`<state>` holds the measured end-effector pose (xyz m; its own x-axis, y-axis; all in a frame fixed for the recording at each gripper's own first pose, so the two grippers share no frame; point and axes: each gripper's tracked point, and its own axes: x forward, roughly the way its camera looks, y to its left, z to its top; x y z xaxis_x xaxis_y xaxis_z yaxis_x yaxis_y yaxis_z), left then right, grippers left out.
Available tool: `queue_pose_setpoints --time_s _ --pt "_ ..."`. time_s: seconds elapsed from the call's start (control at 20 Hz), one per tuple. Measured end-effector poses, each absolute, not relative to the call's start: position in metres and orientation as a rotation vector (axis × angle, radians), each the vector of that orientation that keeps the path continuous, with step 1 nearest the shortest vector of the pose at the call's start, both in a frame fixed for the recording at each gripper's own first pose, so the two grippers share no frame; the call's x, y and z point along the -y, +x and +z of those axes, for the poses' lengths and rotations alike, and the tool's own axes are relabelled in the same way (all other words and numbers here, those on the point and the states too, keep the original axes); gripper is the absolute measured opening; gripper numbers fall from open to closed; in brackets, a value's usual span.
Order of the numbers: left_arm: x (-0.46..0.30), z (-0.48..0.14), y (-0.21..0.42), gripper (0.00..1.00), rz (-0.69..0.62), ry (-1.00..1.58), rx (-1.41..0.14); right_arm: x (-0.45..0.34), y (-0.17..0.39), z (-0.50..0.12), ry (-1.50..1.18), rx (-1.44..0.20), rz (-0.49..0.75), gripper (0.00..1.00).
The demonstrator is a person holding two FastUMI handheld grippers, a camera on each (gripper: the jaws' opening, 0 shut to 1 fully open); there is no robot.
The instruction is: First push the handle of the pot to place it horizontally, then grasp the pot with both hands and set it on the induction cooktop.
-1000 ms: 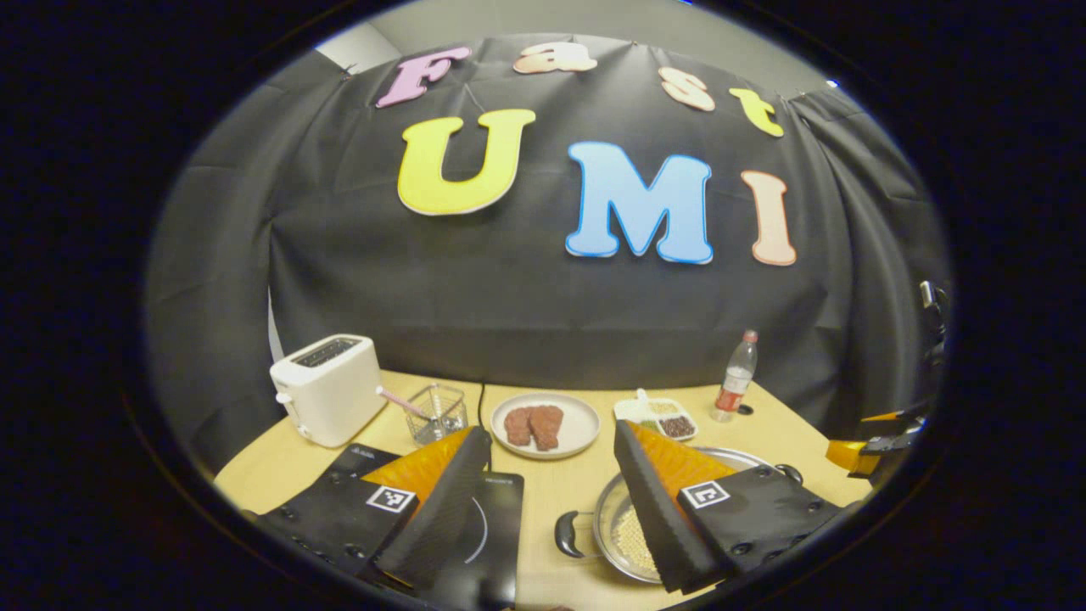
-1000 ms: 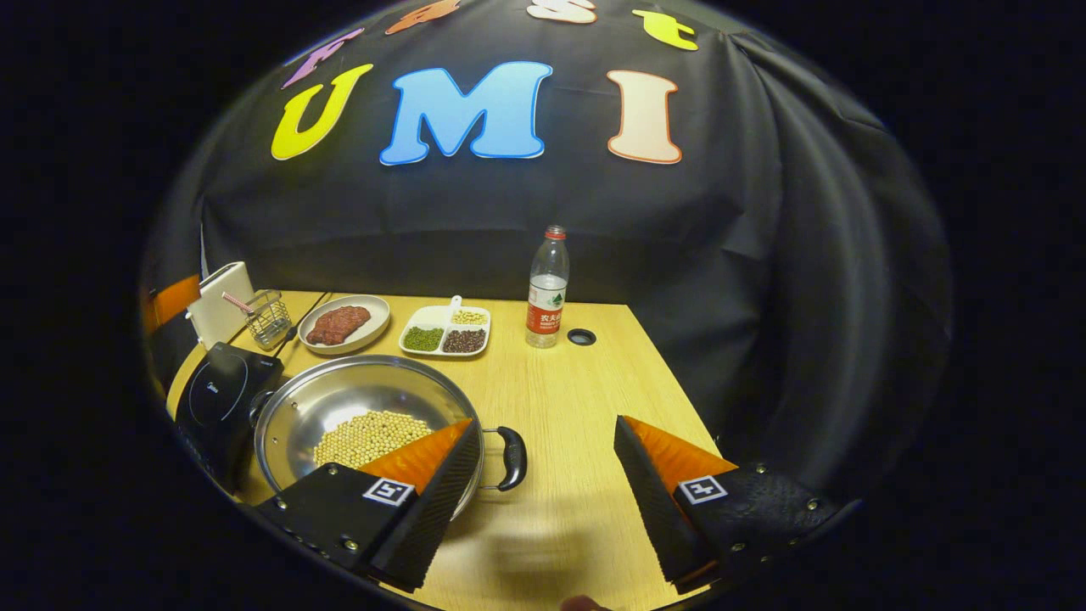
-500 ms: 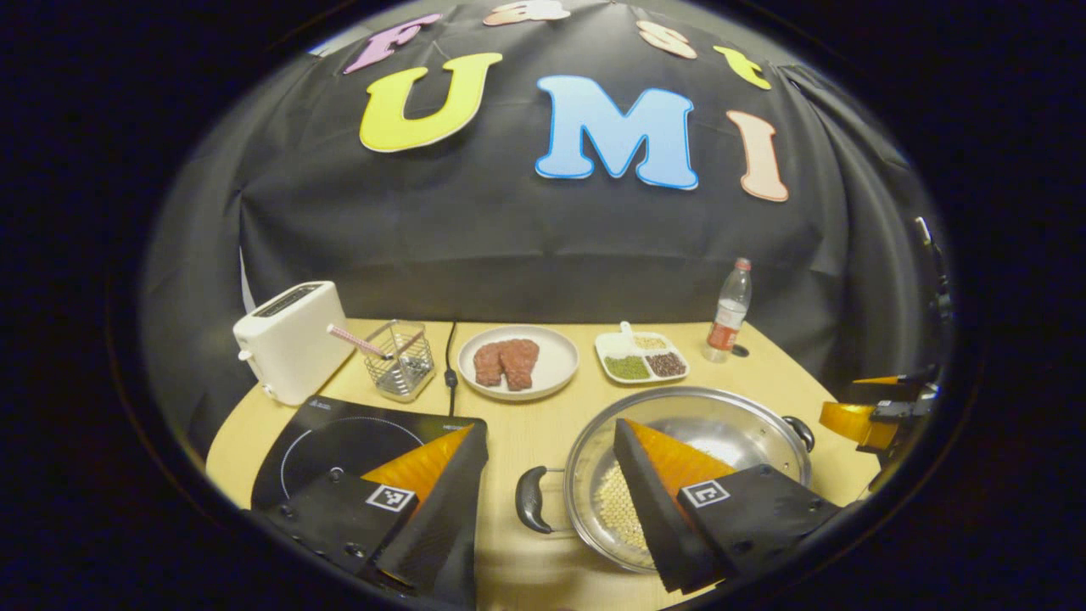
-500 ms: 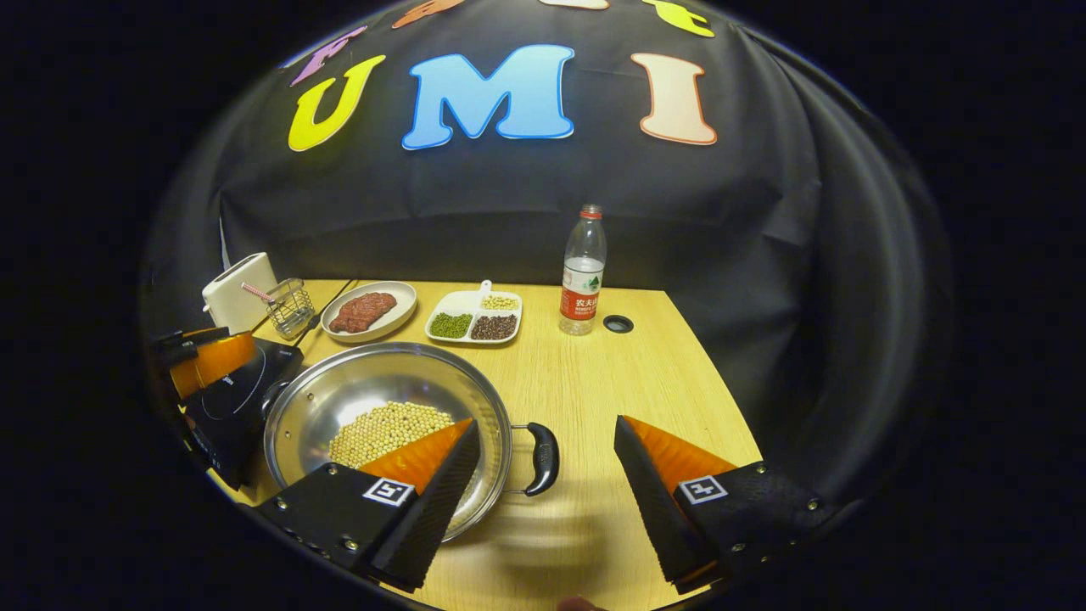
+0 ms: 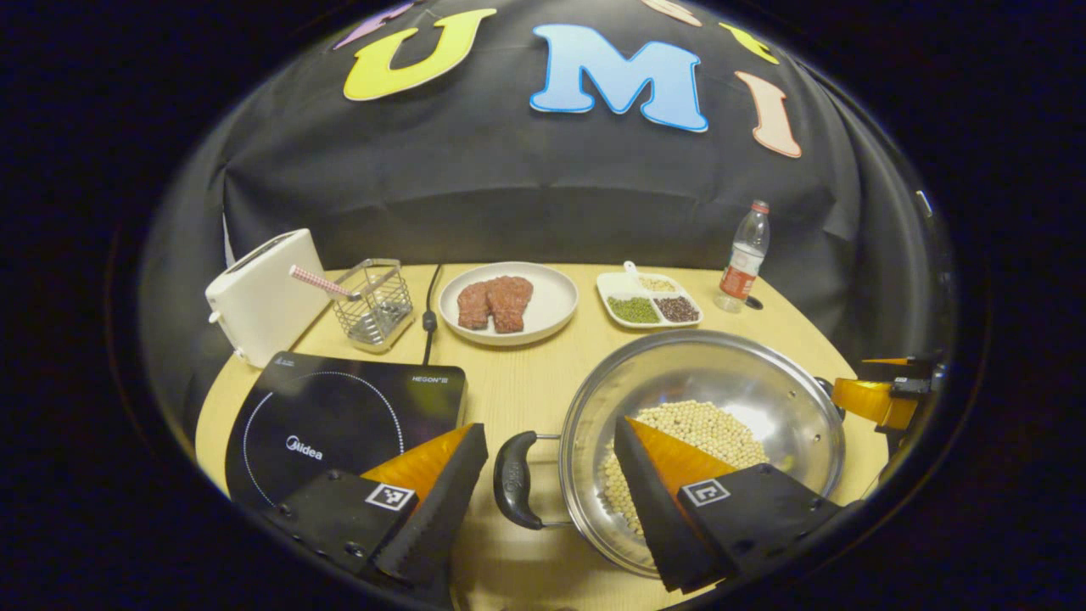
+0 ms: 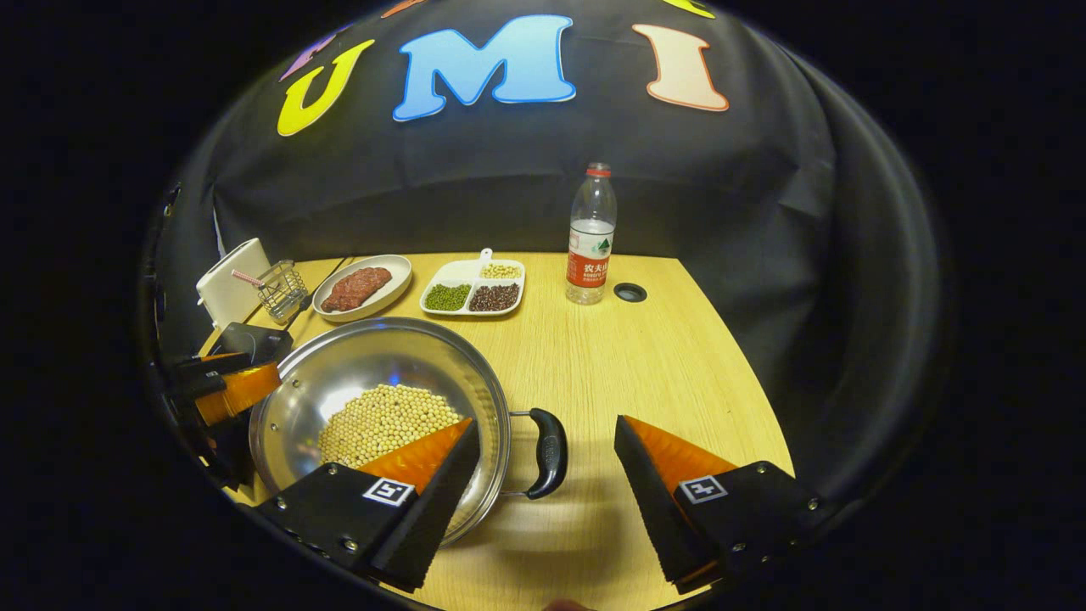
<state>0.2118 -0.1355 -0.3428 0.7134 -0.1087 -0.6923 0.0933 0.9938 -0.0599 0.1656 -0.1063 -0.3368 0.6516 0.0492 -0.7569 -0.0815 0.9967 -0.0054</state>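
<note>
A steel pot [image 5: 768,382] [image 6: 382,356] holding pale beans rests on the wooden table. Its left black handle [image 5: 513,479] lies between the fingers of my left gripper [image 5: 551,488], which is open above it. Its right black handle [image 6: 547,454] lies between the fingers of my right gripper [image 6: 547,479], also open. One finger of each gripper hangs over the pot's bowl. The black induction cooktop [image 5: 339,416] [image 6: 250,341] sits to the left of the pot. Far off, the left gripper [image 6: 225,386] appears in the right gripper view and the right gripper [image 5: 878,395] in the left gripper view.
Along the back stand a white toaster [image 5: 259,293], a wire basket [image 5: 373,297], a plate of meat [image 5: 509,301], a divided dish of beans [image 5: 649,297] and a water bottle [image 6: 591,233]. A cable hole [image 6: 629,293] lies near the bottle.
Both grippers have come down and forward toward the pot; its handles now sit between each pair of open fingers. The pot itself has not moved.
</note>
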Motion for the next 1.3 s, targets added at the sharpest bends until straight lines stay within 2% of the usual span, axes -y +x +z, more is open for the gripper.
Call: queue_pose_setpoints --time_s 0.5,0.6,0.65,0.75,0.85,0.9,0.95,1.0,1.05,1.15,1.2,1.25,1.3 --pt "0.141 -0.377 0.209 1.00 -0.104 -0.035 -0.861 0.102 0.168 -0.381 0.019 -0.991 0.084 0.98" --pt "0.141 -0.382 0.208 0.95 -0.101 -0.036 -0.877 0.101 0.169 -0.388 0.034 -1.010 0.084 0.98" --pt "0.140 -0.385 0.207 0.99 -0.097 -0.035 -0.887 0.100 0.169 -0.390 0.042 -1.019 0.085 0.98" --pt "0.139 -0.389 0.205 0.99 -0.091 -0.039 -0.901 0.100 0.169 -0.394 0.050 -1.032 0.087 0.99" --pt "0.139 -0.393 0.204 0.95 -0.085 -0.049 -0.912 0.098 0.167 -0.397 0.061 -1.046 0.090 0.90" --pt "0.140 -0.394 0.203 1.00 -0.084 -0.053 -0.919 0.096 0.167 -0.396 0.081 -1.052 0.097 0.82" --pt "0.138 -0.396 0.202 0.95 -0.079 -0.052 -0.924 0.092 0.168 -0.396 0.098 -1.056 0.100 0.75" --pt "0.136 -0.398 0.201 0.94 -0.068 -0.045 -0.927 0.093 0.169 -0.396 0.102 -1.054 0.091 0.66" --pt "0.132 -0.399 0.201 0.94 -0.059 -0.044 -0.930 0.094 0.170 -0.397 0.106 -1.056 0.089 0.63" --pt "0.134 -0.398 0.201 0.76 -0.056 -0.074 -0.925 0.092 0.170 -0.398 0.119 -1.060 0.094 0.63" --pt "0.134 -0.397 0.201 0.77 -0.058 -0.081 -0.923 0.092 0.168 -0.395 0.125 -1.069 0.100 0.60" --pt "0.134 -0.398 0.202 0.73 -0.060 -0.085 -0.920 0.093 0.170 -0.396 0.125 -1.072 0.101 0.60" --pt "0.134 -0.398 0.203 0.70 -0.065 -0.081 -0.917 0.093 0.169 -0.393 0.116 -1.067 0.102 0.55"
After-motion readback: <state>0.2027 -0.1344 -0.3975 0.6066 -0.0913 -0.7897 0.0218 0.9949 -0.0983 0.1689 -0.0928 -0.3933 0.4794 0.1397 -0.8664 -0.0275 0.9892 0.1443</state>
